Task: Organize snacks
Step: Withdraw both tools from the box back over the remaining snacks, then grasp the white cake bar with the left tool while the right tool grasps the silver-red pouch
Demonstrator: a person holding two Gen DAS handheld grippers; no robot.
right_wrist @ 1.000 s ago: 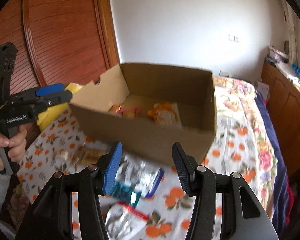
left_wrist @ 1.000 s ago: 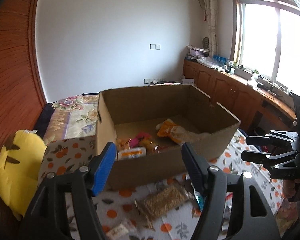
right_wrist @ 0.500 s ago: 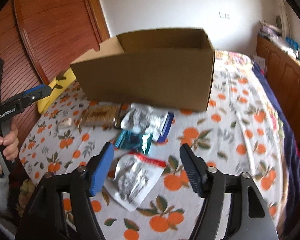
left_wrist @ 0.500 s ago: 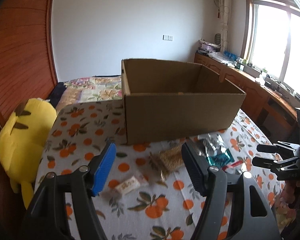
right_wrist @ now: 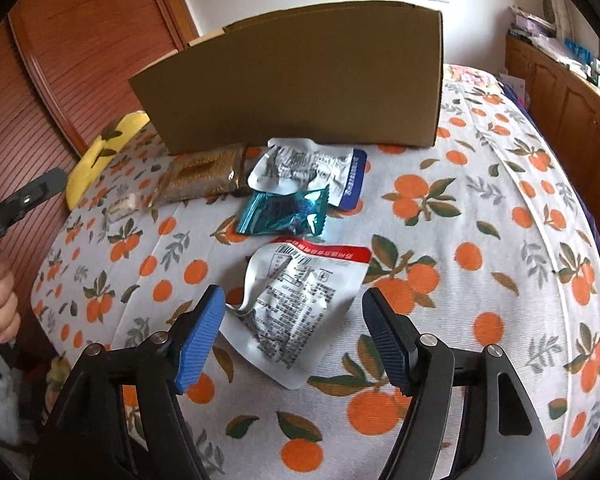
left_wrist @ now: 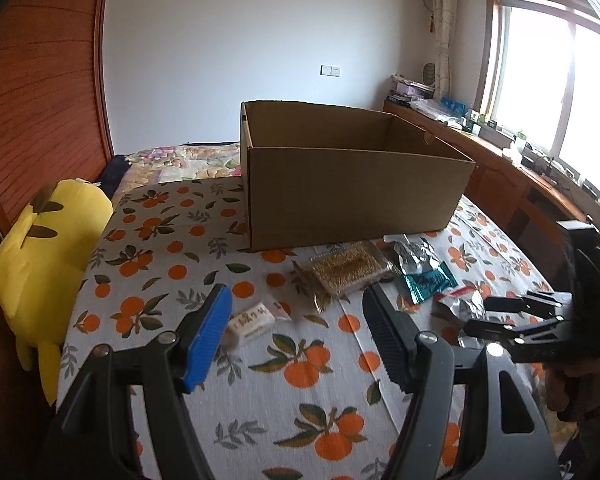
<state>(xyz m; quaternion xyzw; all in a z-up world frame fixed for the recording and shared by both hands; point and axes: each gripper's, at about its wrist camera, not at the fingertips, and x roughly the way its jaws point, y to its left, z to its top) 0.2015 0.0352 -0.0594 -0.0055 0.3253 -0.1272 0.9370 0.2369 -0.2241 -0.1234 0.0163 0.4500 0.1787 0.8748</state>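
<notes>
The right gripper (right_wrist: pixel 292 336) hangs with fingers spread over a white pouch (right_wrist: pixel 296 304) on the bed (right_wrist: pixel 480 208), nothing pinched; only the left view shows the box (left_wrist: pixel 352 184) rim; the left gripper (left_wrist: pixel 296 336), fingers spread, frames a small white packet (left_wrist: pixel 252 320).

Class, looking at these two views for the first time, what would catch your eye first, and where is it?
The big open cardboard box dominates, standing at the far side of the orange-print bedspread. In front of it lies a scatter of snack packets, the white pouch with a red strip nearest, framed by the open right gripper. A yellow plush toy sits at the bed's left edge.
</notes>
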